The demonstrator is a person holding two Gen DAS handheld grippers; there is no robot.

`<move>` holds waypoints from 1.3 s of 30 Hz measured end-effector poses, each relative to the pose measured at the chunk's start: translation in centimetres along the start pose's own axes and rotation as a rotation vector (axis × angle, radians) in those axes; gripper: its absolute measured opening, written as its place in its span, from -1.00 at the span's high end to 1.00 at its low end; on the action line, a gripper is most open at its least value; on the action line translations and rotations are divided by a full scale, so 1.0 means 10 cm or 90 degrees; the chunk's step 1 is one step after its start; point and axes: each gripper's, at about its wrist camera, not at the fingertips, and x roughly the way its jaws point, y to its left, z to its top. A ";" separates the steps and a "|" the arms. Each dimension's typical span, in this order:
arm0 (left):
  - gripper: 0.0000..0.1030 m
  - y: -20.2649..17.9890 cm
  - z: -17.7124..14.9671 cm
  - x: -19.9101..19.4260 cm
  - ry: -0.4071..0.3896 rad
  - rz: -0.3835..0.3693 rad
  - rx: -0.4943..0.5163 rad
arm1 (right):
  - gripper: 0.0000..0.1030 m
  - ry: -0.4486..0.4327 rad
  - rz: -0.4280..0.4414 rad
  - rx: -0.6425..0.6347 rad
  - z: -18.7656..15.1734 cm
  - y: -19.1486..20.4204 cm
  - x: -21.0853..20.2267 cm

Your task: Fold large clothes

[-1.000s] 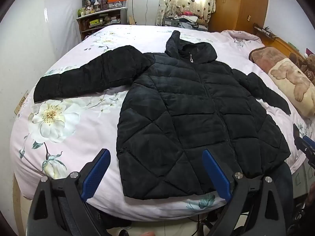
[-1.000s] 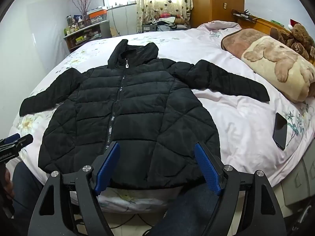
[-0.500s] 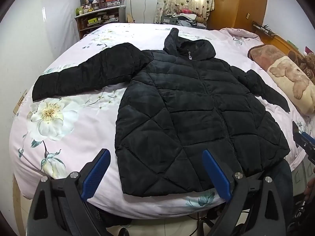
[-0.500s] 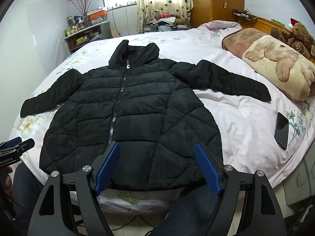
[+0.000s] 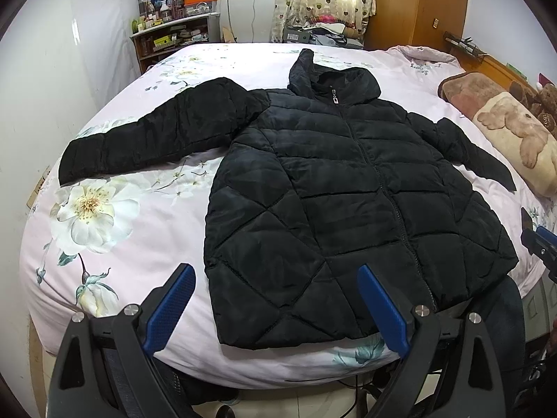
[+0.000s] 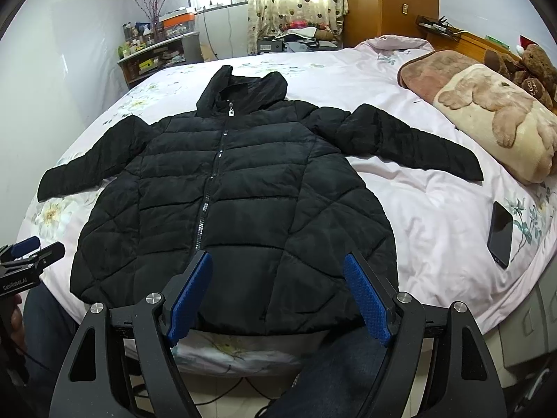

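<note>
Pink floral bedding (image 5: pixel 115 244) fills the room's bed. Both the left gripper (image 5: pixel 275 299) and right gripper (image 6: pixel 278 292) hang wide open, holding nothing, near the hem of the black jacket (image 6: pixel 240 188) spread flat, 2 sleeves out.

My black quilted puffer jacket (image 5: pixel 341 191) lies flat on its back on the bed, zipped to the collar, hood at the far end, both sleeves spread outward, hem nearest me.
</note>
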 end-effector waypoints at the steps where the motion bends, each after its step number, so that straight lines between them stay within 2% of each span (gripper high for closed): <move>1: -0.86 0.00 0.00 0.00 -0.001 0.000 0.001 | -0.51 0.000 0.000 0.000 0.00 0.00 0.00; 39: -0.86 -0.01 0.00 0.05 0.008 -0.016 -0.001 | -0.51 0.008 -0.005 -0.007 0.01 0.02 0.04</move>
